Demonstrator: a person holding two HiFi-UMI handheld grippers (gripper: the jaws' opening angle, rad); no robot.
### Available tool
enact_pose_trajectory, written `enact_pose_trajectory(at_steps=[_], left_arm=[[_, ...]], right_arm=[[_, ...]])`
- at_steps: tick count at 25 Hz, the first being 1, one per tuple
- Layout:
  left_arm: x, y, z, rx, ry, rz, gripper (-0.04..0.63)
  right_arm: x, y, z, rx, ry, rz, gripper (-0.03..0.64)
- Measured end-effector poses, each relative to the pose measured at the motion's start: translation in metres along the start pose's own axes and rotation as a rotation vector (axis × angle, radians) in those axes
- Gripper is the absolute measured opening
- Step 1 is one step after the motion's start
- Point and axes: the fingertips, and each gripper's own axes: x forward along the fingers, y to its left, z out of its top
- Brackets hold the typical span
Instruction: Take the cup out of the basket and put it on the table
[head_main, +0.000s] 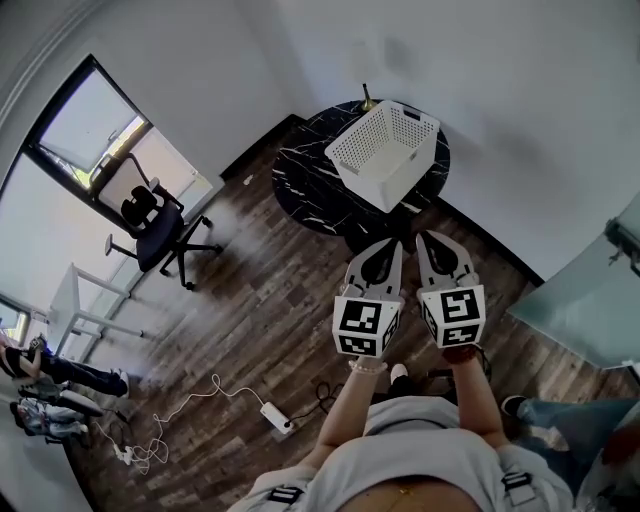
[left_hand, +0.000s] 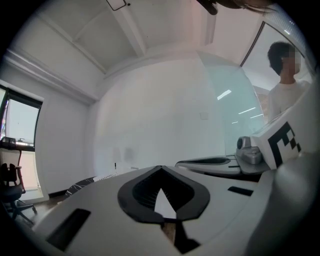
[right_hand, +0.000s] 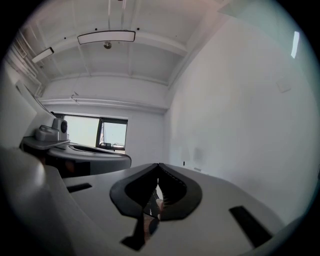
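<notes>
A white perforated basket (head_main: 385, 152) stands on a round black marble table (head_main: 300, 170) ahead of me. No cup shows in any view, and the basket's inside is hidden by its walls. My left gripper (head_main: 388, 244) and right gripper (head_main: 428, 237) are held side by side over the wooden floor, short of the table, both pointing toward the basket. In the left gripper view the left gripper (left_hand: 160, 168) has its jaws together with nothing between them. The right gripper (right_hand: 159, 165) looks the same in its own view, tips meeting and empty.
A black office chair (head_main: 160, 232) and a white desk (head_main: 72, 305) stand at the left by the window. A power strip (head_main: 276, 417) with cables lies on the floor near my feet. A glass partition (head_main: 575, 300) is at the right. People (head_main: 45, 372) stand far left.
</notes>
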Motion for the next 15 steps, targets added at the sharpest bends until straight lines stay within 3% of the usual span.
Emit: enact_pose_trajectory(at_steps=[15], left_arm=[[0.001, 0.078, -0.006, -0.028, 0.008, 0.006, 0.006]], right_arm=[[0.068, 0.046, 0.001, -0.012, 0.02, 0.016, 0.009]])
